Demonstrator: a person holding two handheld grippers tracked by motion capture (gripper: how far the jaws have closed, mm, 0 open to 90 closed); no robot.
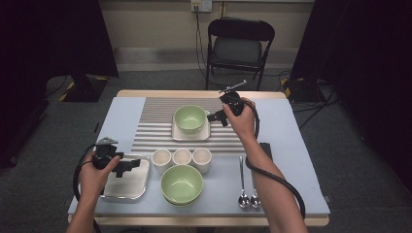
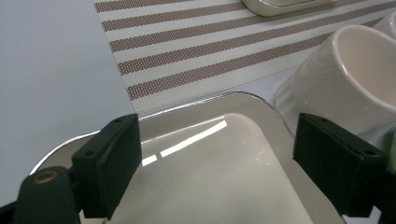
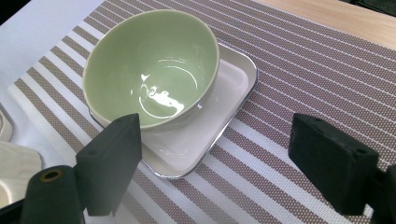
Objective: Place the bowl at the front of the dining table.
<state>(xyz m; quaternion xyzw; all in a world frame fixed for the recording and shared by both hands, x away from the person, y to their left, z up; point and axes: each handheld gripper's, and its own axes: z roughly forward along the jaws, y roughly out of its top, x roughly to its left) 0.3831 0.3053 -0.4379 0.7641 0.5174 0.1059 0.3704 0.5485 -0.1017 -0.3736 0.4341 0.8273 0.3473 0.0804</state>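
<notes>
Even overhead light, glare streaks on metal tray (image 2: 219, 177), dark room edges, close claws soft

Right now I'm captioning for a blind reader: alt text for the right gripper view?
A green bowl sits on a white square tray on a striped placemat. The right gripper hovers over them with its jaws wide open, holding nothing.

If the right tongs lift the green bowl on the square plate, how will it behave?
The green bowl looks glazed, so probably slippery and breakable. It sits tilted on the square plate, so it may rock when touched.
</notes>
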